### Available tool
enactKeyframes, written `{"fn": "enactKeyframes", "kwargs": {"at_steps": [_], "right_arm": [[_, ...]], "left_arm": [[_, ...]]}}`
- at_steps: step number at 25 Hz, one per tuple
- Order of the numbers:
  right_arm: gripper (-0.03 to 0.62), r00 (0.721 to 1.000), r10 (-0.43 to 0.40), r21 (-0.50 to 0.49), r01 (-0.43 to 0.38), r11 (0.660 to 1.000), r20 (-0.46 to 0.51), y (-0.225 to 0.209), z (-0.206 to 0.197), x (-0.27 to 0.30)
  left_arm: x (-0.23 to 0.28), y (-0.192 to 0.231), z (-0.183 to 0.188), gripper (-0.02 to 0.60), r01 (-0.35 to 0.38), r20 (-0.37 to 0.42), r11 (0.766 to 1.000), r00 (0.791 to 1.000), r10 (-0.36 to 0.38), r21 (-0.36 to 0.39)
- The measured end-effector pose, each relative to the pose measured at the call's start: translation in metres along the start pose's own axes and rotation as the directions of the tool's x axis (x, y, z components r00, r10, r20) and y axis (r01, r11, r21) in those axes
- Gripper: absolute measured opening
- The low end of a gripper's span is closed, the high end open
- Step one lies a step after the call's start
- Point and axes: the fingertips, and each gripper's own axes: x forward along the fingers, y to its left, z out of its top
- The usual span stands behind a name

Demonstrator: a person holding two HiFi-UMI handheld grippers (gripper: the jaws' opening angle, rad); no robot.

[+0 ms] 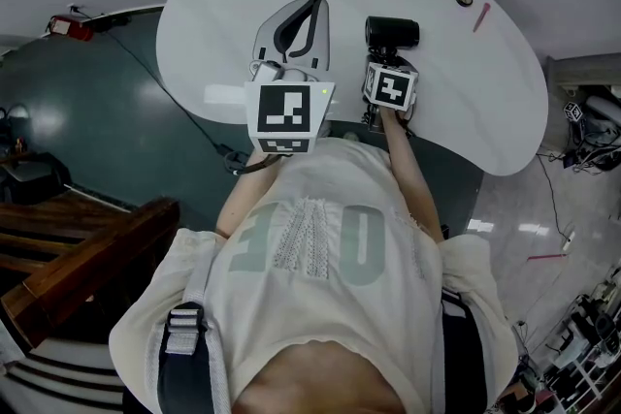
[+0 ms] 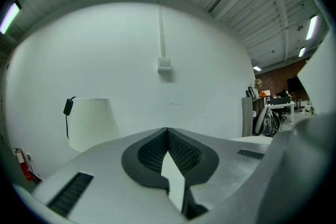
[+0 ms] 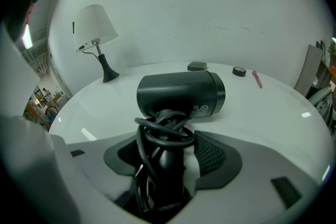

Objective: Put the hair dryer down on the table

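Black hair dryer (image 3: 181, 93), white table (image 1: 485, 102), pink pen (image 1: 481, 16)

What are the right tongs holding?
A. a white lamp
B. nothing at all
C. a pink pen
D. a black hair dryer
D: in the right gripper view the right tongs are closed on the handle of the black hair dryer, and its cord is wound round that handle.
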Motion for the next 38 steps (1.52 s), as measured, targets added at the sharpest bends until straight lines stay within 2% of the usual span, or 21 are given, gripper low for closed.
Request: {"fn": "enactKeyframes", "kwargs": {"at_steps": [5,8,12,16,20,24,27,29,32,38], "right_arm": [[0.285,0.999,0.028,0.016,-0.028,0.999,0.031,0.004,0.009,-0.013],[0.285,0.998,0.035,-0.014,-0.034,0.999,0.058,0.007,0.023,-0.029],[0.285,0.973,0.042,-0.020,-0.039,0.999,0.228,0.008,0.070,-0.071],[0.282,0.900,0.086,-0.061,-0.066,0.996,0.428,0.016,0.133,-0.127],[0.231,0.821,0.130,-0.140,-0.062,0.988,0.556,0.032,0.166,-0.177],[0.139,0.724,0.130,-0.168,-0.020,0.986,0.678,0.045,0.187,-0.230],[0.018,0.638,0.096,-0.182,0.070,0.981,0.764,0.047,0.197,-0.263],[0.005,0.606,0.096,-0.184,0.085,0.979,0.790,0.049,0.198,-0.276],[0.005,0.596,0.107,-0.178,0.063,0.982,0.796,0.048,0.194,-0.283],[0.005,0.626,0.104,-0.173,0.049,0.984,0.772,0.045,0.188,-0.280]], "left_arm": [[-0.002,0.003,-0.003,0.006,-0.010,-0.006,1.000,1.000,0.010,-0.009],[-0.001,0.005,-0.005,0.006,-0.016,-0.008,1.000,1.000,0.016,-0.013],[-0.001,0.006,-0.003,0.006,-0.024,-0.007,1.000,1.000,0.024,-0.020],[-0.002,0.009,0.007,0.006,-0.027,0.009,0.999,1.000,0.028,-0.024],[-0.007,0.007,0.023,0.006,-0.015,0.045,1.000,0.999,0.016,-0.022],[-0.018,0.002,0.041,0.006,-0.007,0.093,1.000,0.996,0.007,0.000],[-0.022,0.001,0.054,0.006,-0.012,0.154,1.000,0.988,0.012,0.001],[-0.025,0.002,0.058,0.006,-0.018,0.163,1.000,0.986,0.018,-0.005],[-0.029,0.006,0.060,0.006,-0.030,0.168,0.999,0.985,0.031,-0.010],[-0.034,0.011,0.066,0.006,-0.053,0.190,0.999,0.981,0.050,0.011]]}}
